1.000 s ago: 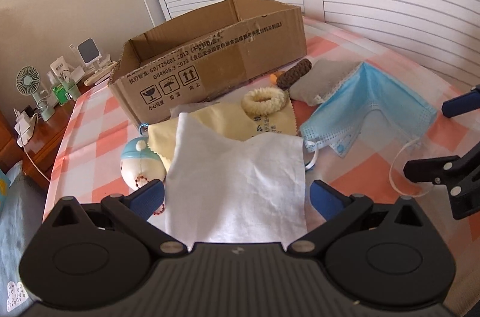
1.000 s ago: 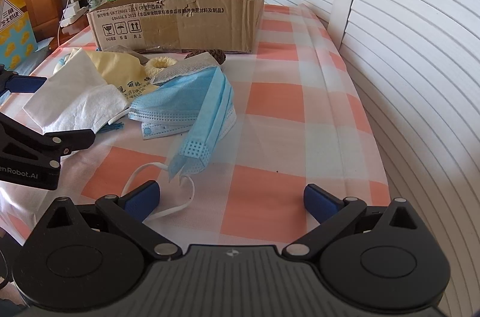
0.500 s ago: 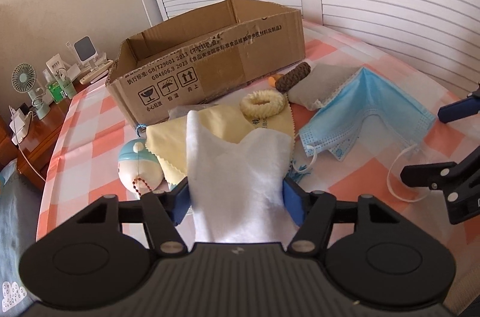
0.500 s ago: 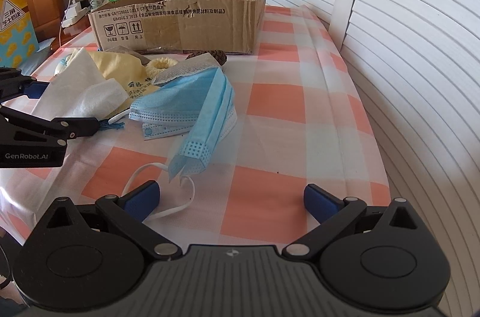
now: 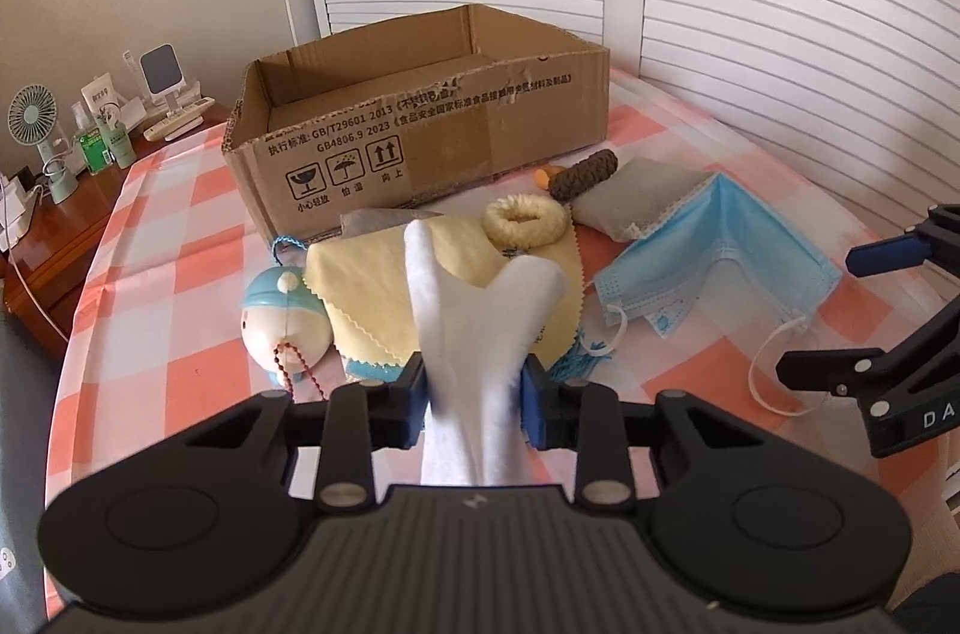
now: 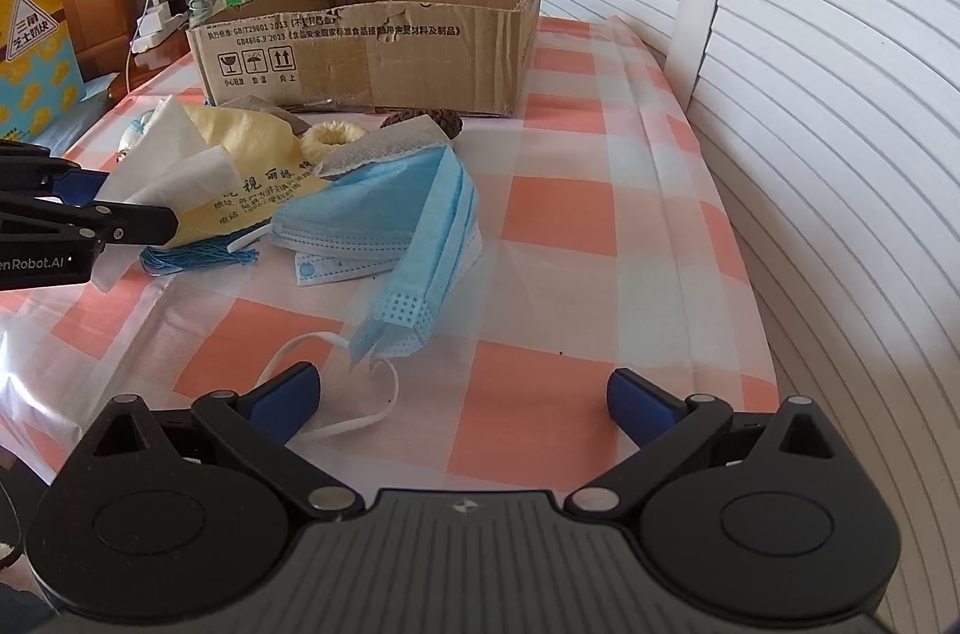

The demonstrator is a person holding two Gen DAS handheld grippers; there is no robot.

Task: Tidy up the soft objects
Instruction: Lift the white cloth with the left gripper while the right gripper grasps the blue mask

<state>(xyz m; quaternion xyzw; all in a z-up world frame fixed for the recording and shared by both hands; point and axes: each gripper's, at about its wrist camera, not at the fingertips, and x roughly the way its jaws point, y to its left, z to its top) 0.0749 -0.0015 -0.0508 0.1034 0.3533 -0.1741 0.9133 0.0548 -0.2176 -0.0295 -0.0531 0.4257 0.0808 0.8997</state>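
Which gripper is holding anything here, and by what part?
The left gripper, whose jaws have just been closing, pinches the white cloth by its bunched near end. The right gripper is open and holds nothing.

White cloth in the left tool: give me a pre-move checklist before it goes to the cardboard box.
1. Grip: left tool, which has just been closing, pinches the white cloth between its pads: ok.
2. Cloth free of the yellow cloth beneath: cannot tell.
3. Cardboard box open on top: ok.
4. Room inside the box: cannot tell, floor mostly hidden.
5. Right tool open, holding nothing, off to the side: ok.
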